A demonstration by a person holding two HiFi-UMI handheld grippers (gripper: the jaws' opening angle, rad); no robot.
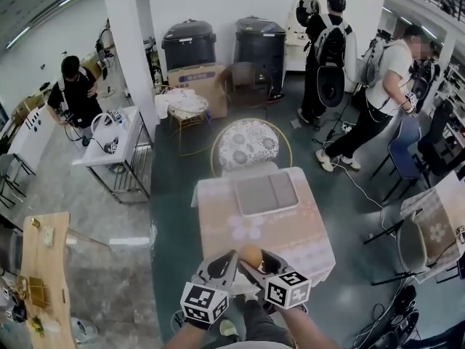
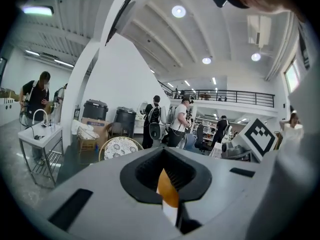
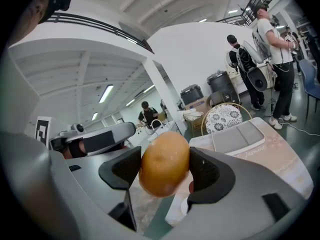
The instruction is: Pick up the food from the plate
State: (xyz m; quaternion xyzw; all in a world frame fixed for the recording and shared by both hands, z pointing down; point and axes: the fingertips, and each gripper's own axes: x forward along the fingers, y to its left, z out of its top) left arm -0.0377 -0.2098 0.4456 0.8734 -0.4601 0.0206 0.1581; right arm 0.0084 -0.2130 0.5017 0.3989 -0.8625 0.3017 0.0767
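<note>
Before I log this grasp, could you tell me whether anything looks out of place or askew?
Nothing stands out: the right gripper holds the round food squarely, and the grey tray lies flat on the table.

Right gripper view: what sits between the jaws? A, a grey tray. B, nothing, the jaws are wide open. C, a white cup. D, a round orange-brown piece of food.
D: the right gripper has one jaw pressed against each side of the round orange-brown food.
</note>
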